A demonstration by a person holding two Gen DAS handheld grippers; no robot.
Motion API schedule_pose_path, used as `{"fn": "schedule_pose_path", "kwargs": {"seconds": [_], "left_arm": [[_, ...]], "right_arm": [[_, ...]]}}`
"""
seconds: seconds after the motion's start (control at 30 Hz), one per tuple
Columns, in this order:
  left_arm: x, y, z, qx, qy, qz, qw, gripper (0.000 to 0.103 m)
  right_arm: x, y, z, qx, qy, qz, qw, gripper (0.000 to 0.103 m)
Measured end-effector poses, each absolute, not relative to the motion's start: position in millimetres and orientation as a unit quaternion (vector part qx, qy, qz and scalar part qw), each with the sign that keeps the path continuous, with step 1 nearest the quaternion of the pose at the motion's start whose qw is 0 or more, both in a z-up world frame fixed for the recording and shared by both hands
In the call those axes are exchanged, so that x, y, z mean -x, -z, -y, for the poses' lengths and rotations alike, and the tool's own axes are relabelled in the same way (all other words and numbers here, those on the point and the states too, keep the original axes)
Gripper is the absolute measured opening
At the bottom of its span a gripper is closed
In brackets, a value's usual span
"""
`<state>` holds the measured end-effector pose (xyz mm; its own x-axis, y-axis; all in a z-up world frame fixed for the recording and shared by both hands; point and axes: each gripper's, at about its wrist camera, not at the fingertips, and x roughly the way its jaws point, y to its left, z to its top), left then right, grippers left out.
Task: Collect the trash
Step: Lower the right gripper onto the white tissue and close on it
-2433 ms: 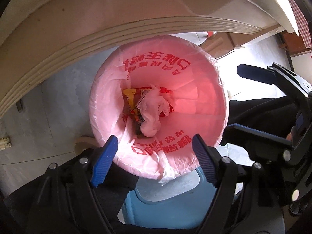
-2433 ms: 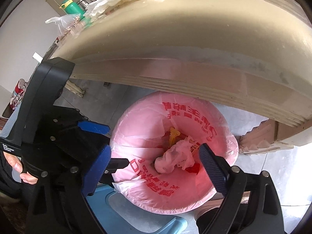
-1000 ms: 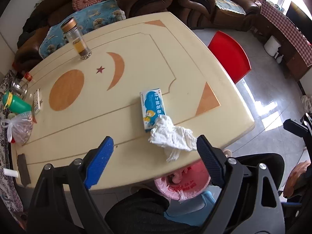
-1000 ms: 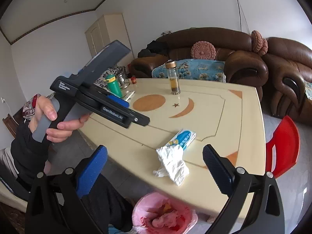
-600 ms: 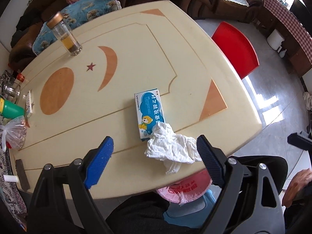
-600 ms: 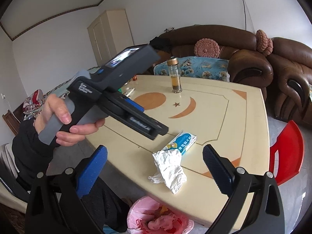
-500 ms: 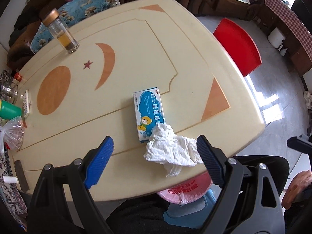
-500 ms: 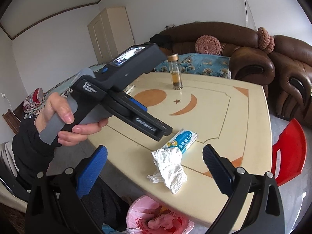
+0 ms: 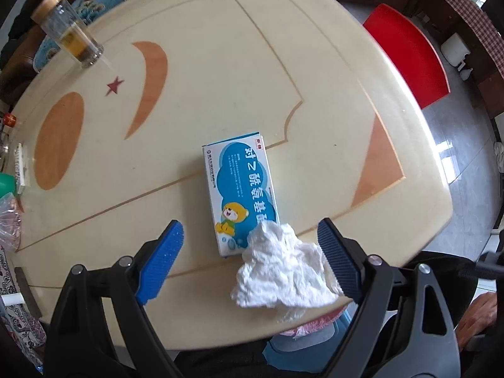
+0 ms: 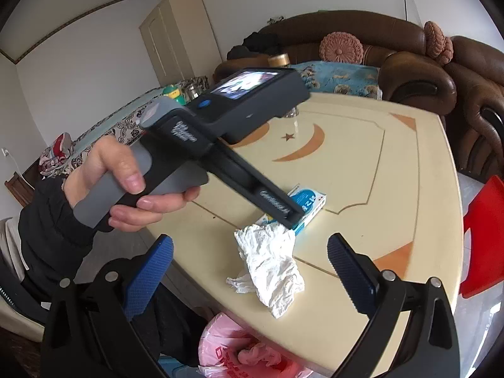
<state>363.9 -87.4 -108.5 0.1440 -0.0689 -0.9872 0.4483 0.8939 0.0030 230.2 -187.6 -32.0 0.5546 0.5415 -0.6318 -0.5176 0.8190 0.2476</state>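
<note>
Crumpled paper tissue (image 9: pixel 283 271) on glossy wooden table (image 9: pixel 220 78).

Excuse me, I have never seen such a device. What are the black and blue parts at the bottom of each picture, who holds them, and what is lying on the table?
They are hand-held tongs, one in each of a person's hands, not a robot arm. Each picture comes from a camera on one tool, looking forward between its two blue-padded fingers.

The left tongs are open over a crumpled white tissue at the near edge of the cream table; it touches a blue medicine box. The right tongs are open too, holding nothing. Their camera shows the left hand gripping its tool. A glass jar stands far back. A pink-lined trash bin waits below the edge.
</note>
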Motion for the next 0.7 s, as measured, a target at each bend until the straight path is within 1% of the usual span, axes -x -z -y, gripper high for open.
{"fn": "schedule_pose_path", "kwargs": {"seconds": [0.4,0.57,0.7], "left_arm": [[-389.3,151.9,93.2,-0.146,0.177,-0.657,0.718,0.085],[-397.0,166.1,94.3,-0.148,0.181,-0.665,0.71,0.085],[-396.4,171.0,94.0,-0.154,0.183,-0.665,0.708,0.085]], "right_arm": [[-252.6,93.1,148.8,0.017,-0.318,-0.402,0.859,0.096],[-265.7,118.5,143.1,0.005,-0.325,-0.422,0.847,0.096],[-274.6,131.1,140.7,0.005,-0.319,-0.422,0.848,0.096]]}}
